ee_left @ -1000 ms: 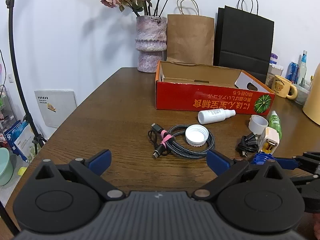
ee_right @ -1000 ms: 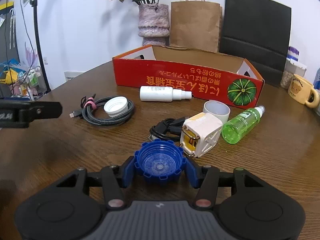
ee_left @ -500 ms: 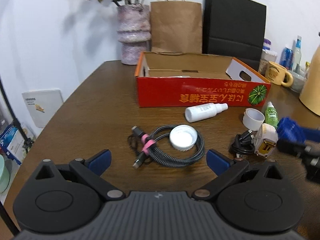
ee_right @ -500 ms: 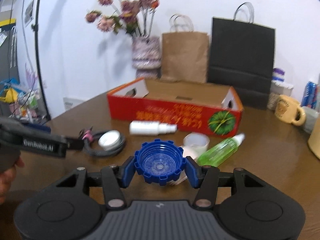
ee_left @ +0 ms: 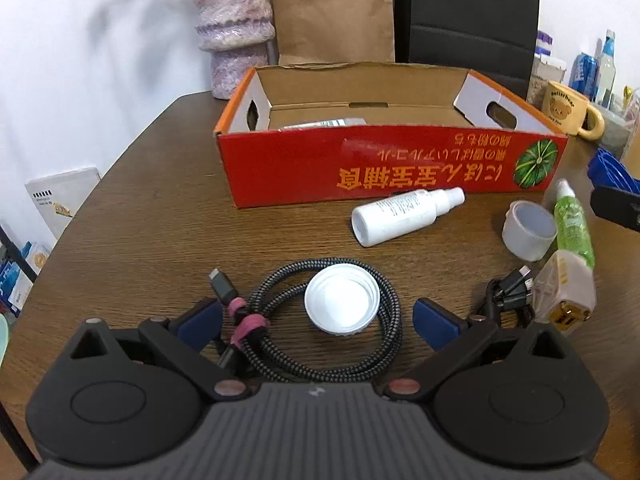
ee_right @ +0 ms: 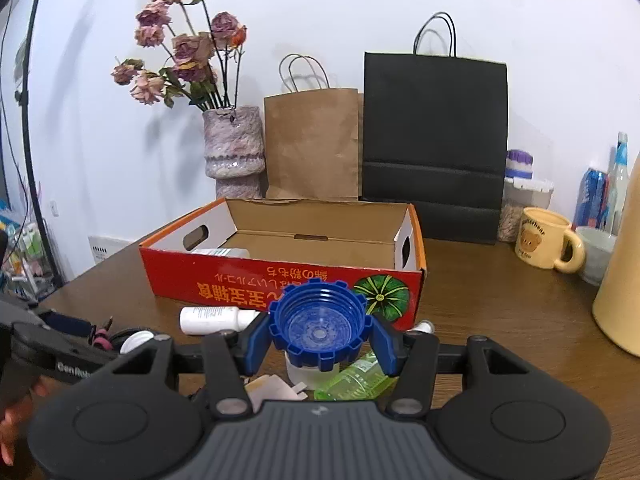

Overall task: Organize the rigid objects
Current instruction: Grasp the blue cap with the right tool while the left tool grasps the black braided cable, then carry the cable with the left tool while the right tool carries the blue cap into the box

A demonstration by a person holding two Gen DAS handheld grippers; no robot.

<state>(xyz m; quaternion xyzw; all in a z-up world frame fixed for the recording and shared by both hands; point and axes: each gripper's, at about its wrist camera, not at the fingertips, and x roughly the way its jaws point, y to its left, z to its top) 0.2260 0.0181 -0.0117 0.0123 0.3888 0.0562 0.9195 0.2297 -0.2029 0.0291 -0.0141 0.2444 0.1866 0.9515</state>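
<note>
The right tongs (ee_right: 319,334) hold a blue cap (ee_right: 319,326) up in the air, just in front of the red box (ee_right: 280,280). The left tongs (ee_left: 318,318) are wide apart with nothing in them, low over the white cap (ee_left: 341,304) inside the coiled cable (ee_left: 376,344) on the desk (ee_left: 160,232).

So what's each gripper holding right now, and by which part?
The right gripper clamps the blue cap by opposite sides of its ribbed rim. The left gripper is open, holding nothing.
</note>
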